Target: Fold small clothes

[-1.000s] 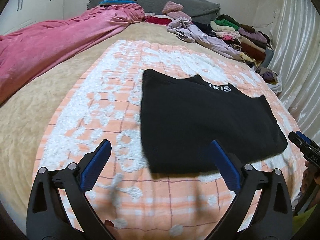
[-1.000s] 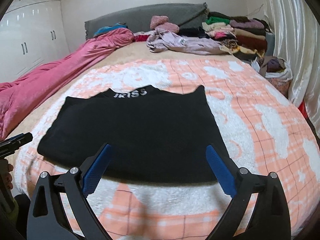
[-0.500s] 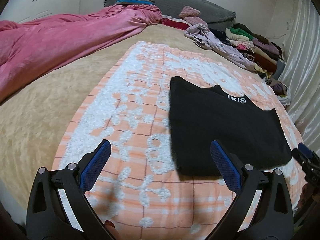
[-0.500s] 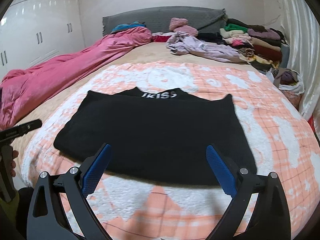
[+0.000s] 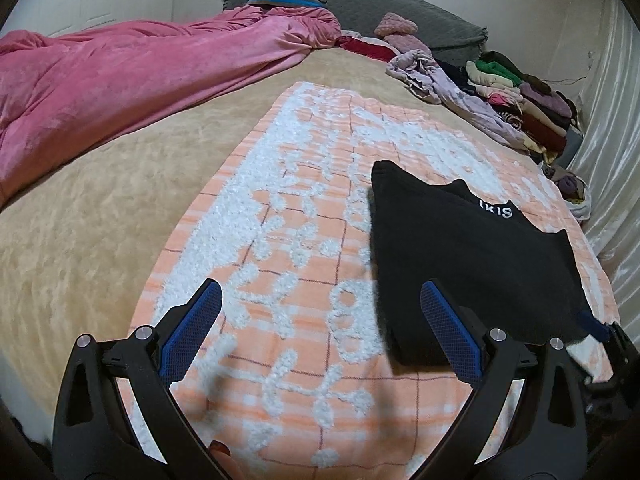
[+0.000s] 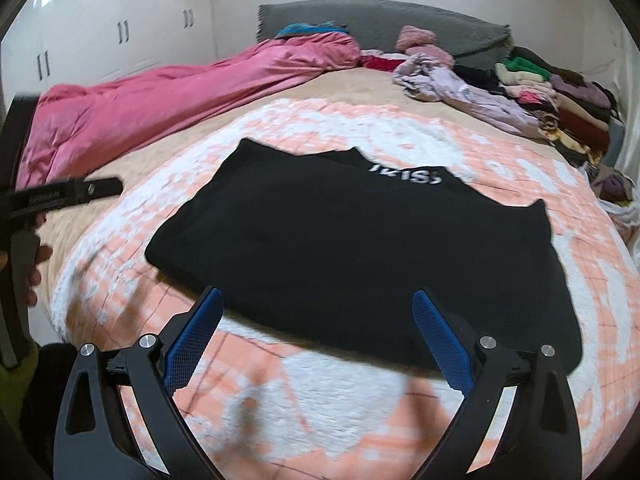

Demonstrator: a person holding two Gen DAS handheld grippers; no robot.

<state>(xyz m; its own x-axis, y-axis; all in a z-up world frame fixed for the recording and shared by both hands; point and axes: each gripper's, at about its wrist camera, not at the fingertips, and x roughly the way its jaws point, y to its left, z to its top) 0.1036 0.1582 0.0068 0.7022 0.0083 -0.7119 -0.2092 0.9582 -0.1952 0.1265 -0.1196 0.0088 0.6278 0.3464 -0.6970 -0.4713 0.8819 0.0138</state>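
Observation:
A folded black garment (image 5: pixel 472 256) with white lettering at its collar lies flat on the orange-and-white blanket (image 5: pixel 288 248); it also shows in the right wrist view (image 6: pixel 360 240). My left gripper (image 5: pixel 320 320) is open and empty, above the blanket to the left of the garment's near corner. My right gripper (image 6: pixel 316 328) is open and empty, just in front of the garment's near edge. The left gripper's tip (image 6: pixel 80 190) shows at the left of the right wrist view, and the right gripper's edge (image 5: pixel 612 344) at the right of the left wrist view.
A pink duvet (image 5: pixel 132 80) lies along the left of the bed. Loose lilac clothes (image 5: pixel 452 92) and a stack of folded clothes (image 5: pixel 524 100) sit at the far right by the grey headboard (image 5: pixel 360 4). A curtain (image 5: pixel 612 160) hangs on the right.
Both grippers have shifted left, so the garment now sits further right in both views. Both stay open and empty. The garment has not moved.

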